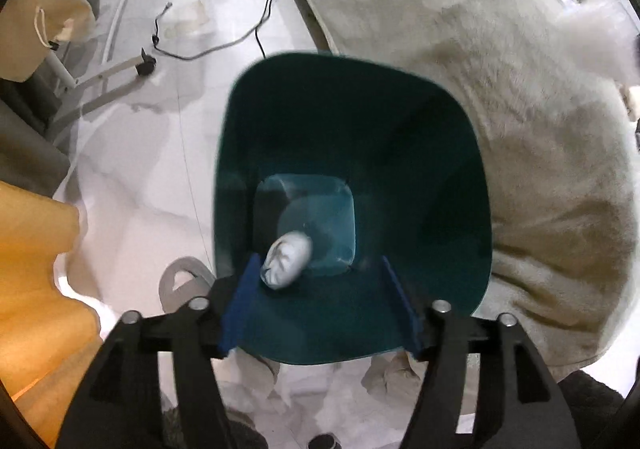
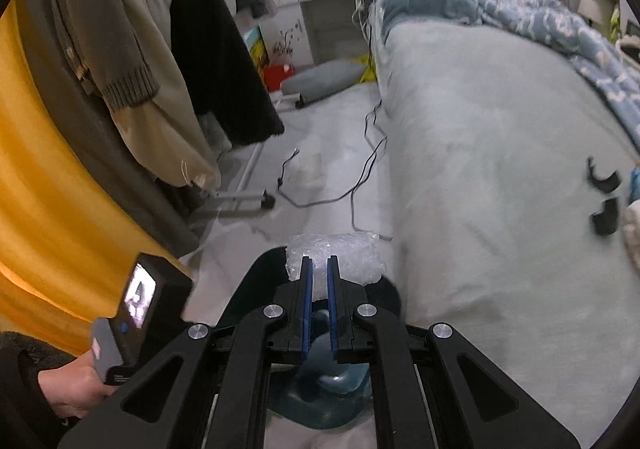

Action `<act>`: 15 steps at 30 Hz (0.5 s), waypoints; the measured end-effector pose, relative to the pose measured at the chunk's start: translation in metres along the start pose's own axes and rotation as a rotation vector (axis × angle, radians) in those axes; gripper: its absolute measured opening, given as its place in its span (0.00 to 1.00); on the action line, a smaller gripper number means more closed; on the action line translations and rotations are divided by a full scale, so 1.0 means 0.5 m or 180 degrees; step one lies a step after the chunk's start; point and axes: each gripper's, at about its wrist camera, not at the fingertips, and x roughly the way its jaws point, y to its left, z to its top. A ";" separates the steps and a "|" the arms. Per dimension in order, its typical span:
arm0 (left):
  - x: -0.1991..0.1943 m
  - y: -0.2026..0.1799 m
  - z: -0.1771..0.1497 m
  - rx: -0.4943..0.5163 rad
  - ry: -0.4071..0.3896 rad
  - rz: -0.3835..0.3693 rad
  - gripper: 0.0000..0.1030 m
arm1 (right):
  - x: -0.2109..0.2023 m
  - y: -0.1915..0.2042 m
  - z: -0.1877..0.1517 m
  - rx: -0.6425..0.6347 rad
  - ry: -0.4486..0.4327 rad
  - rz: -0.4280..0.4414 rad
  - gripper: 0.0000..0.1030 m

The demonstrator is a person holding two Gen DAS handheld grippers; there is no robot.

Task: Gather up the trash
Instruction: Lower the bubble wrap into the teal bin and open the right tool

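In the left wrist view my left gripper (image 1: 320,277) is open above a dark teal trash bin (image 1: 440,169) on the floor. A crumpled white paper ball (image 1: 286,260) is inside the bin near my left fingertip, blurred, apart from both pads. In the right wrist view my right gripper (image 2: 319,269) is shut on a crumpled clear plastic wrapper (image 2: 352,253), held over the bin (image 2: 316,405), which shows below the fingers. The left gripper's body (image 2: 136,309) is at lower left in a hand.
A bed with a pale fleece cover (image 2: 500,169) fills the right side. Black cables (image 2: 360,177) trail over the white floor. Hanging clothes (image 2: 132,49) and a yellow curtain (image 2: 36,209) stand on the left. Crumpled paper (image 1: 384,373) lies by the bin's base.
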 end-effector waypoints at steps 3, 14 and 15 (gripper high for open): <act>-0.027 0.012 0.003 -0.0030 -0.0139 0.0022 0.69 | 0.036 0.008 -0.005 0.0009 0.0113 0.0001 0.07; -0.140 0.051 0.018 0.0048 -0.0839 0.0120 0.72 | 0.189 0.020 -0.064 0.0060 0.0640 -0.0012 0.07; -0.151 0.053 0.018 0.0059 -0.0899 0.0099 0.72 | 0.206 0.023 -0.074 0.0047 0.0694 -0.0025 0.07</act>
